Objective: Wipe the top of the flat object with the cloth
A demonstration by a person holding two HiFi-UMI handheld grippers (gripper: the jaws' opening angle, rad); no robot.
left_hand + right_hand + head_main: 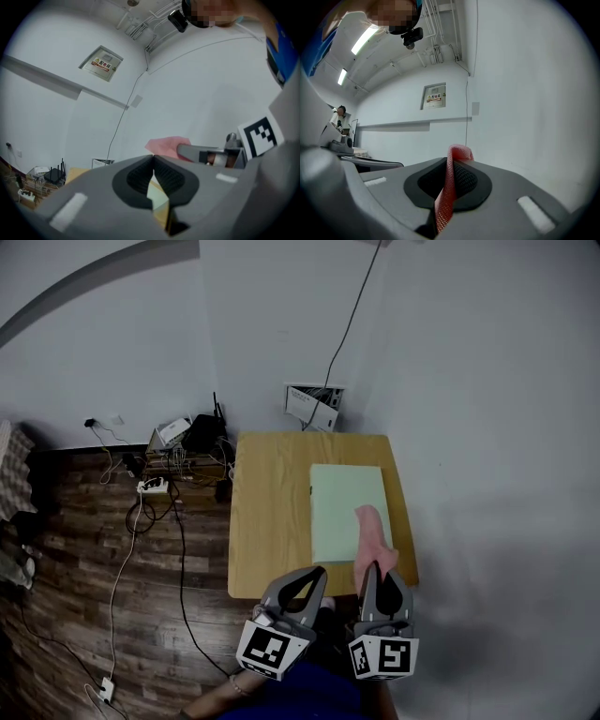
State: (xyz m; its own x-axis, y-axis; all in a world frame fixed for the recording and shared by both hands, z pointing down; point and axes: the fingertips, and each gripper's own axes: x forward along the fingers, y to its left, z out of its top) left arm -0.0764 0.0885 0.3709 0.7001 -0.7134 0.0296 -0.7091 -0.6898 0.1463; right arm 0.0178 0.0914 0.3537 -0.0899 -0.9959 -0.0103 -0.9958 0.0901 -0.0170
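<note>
Two grippers are in play. Right gripper (451,161): jaws clamped on the pink cloth (371,532), which runs between the pads and projects ahead of the tips. Left gripper (153,158): jaws closed together, nothing between them.

Step in hand, as judged: approach, with wiping not yet started. The pale green flat object (342,493) lies on the wooden table (267,521), ahead of and below both grippers, more directly in front of the right one. The cloth's free end overlaps its near right corner in the head view; contact cannot be confirmed.

The next move calls for lowering the right gripper until the cloth presses flat, then sweeping across the top.
</note>
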